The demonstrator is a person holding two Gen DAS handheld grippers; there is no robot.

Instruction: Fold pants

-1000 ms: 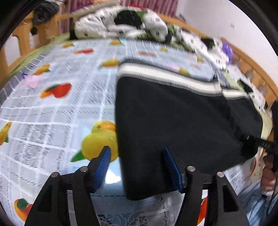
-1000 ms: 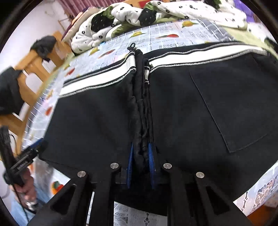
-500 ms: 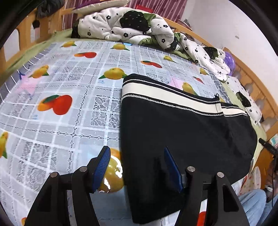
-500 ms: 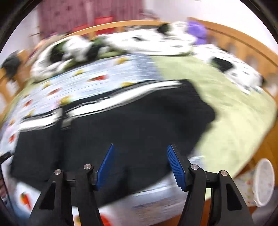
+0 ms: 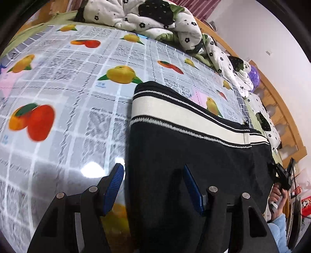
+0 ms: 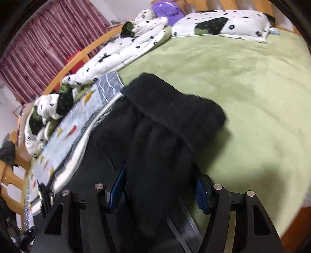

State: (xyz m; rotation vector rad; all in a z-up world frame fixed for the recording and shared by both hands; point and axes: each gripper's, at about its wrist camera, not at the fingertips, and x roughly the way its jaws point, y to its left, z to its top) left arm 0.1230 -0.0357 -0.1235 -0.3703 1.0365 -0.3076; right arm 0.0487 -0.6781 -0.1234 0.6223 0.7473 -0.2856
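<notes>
Black pants [image 5: 194, 165] with a white striped waistband [image 5: 175, 114] lie flat on a fruit-print cloth. My left gripper [image 5: 153, 169] is open and straddles their left edge, one finger over the cloth and the other over the black fabric. In the right wrist view the pants [image 6: 155, 140] stretch away onto a green blanket and end in thick cuffs [image 6: 175, 103]. My right gripper [image 6: 159, 175] is open just above a leg, which lies between its blue pads [image 6: 200, 192] without being pinched. The right gripper [image 5: 281, 175] also shows at the far right of the left wrist view, held by a hand.
The fruit-print cloth [image 5: 58, 97] covers the left part of the bed and a green blanket [image 6: 243, 77] the right. A crumpled spotted quilt [image 5: 145, 17] and a pillow [image 6: 223, 23] lie along the far side. A wooden bed rail [image 5: 281, 109] runs behind them.
My right gripper let go of the bunched middle seam, opened, and swung right along the pants to the legs. My left gripper shifted along the left edge and stayed open.
</notes>
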